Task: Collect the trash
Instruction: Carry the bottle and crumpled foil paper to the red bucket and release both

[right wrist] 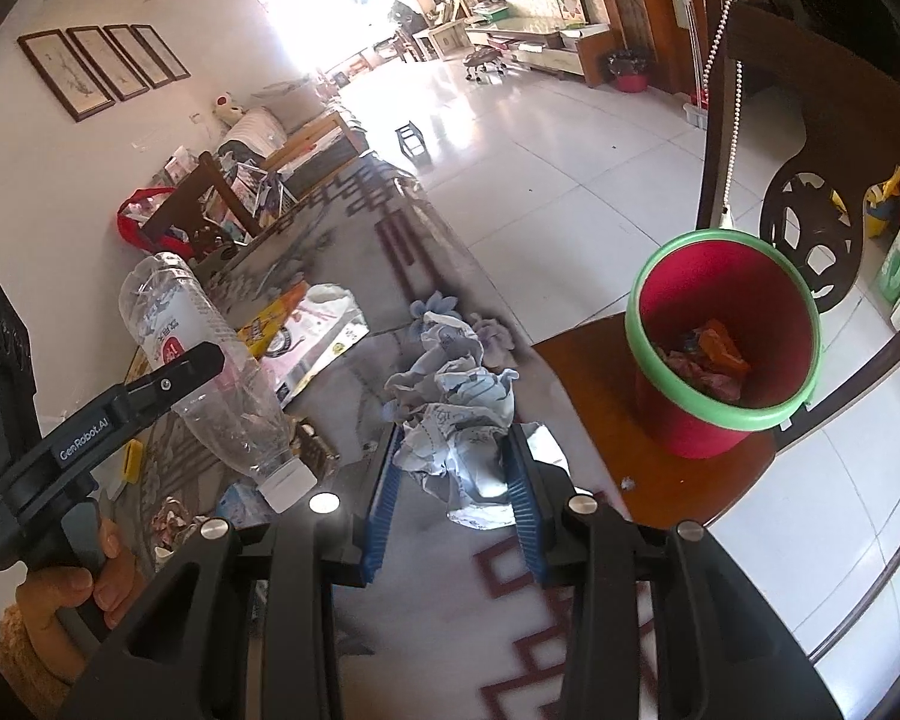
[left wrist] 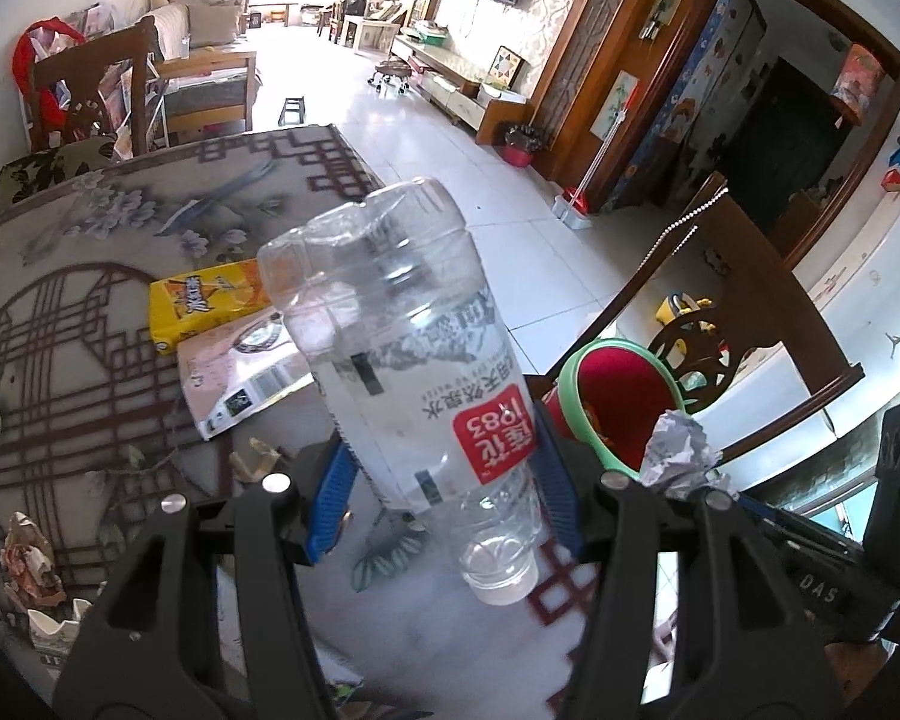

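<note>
Left wrist view: my left gripper point(left wrist: 444, 480) is clamping a clear plastic water bottle point(left wrist: 402, 348), cap down, centre frame.

Right wrist view: my right gripper point(right wrist: 453, 474) is pinching a crumpled white paper ball point(right wrist: 456, 414) — the green-rimmed red bucket point(right wrist: 720, 408) sits at right on a wooden chair point(right wrist: 648, 480).

The clear plastic bottle point(left wrist: 414, 360) hides part of the pink carton point(left wrist: 240, 372) and the yellow carton point(left wrist: 204, 300) behind it. Crumpled paper point(left wrist: 681, 450) covers the red bin's rim point(left wrist: 606, 354). The bin contents point(right wrist: 708, 354) are too small to identify. The surface point(right wrist: 426, 618) nearest the lens is blurred.
</note>
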`<state>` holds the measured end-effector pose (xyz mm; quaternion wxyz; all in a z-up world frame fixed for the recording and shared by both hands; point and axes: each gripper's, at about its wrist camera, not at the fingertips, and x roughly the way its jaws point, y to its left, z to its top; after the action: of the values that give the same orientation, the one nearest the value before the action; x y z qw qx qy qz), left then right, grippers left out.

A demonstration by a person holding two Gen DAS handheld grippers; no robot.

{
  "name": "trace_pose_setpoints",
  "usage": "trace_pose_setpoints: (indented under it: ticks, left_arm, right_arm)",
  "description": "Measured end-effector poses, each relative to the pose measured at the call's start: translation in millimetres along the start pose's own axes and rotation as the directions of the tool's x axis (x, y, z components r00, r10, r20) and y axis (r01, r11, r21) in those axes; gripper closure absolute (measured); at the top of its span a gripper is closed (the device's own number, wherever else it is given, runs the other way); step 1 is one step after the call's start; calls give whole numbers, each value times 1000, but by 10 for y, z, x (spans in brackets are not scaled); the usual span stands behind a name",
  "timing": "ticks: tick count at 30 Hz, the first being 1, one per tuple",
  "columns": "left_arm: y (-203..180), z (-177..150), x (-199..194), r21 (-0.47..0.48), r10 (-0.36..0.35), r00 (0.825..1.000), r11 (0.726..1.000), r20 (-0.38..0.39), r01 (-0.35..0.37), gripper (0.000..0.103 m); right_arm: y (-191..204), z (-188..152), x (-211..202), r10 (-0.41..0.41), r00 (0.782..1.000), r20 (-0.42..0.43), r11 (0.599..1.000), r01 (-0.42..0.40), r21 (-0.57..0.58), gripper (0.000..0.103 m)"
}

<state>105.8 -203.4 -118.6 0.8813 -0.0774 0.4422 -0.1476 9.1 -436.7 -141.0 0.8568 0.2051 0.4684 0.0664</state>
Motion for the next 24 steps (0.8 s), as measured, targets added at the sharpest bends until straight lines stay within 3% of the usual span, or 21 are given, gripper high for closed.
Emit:
trace_pose_setpoints:
  ticks: [12,24]
  left_arm:
    - [-322,164,262,19,6,1000,1000,-7,-6,50]
    - [-956,433,746,120,-72,996,990,-56,78,50]
  right_arm:
    - [-413,284,44,-2,1000,5,1000,2,26,69]
    - [-975,598,-22,-51,997,49,995,47,82,69]
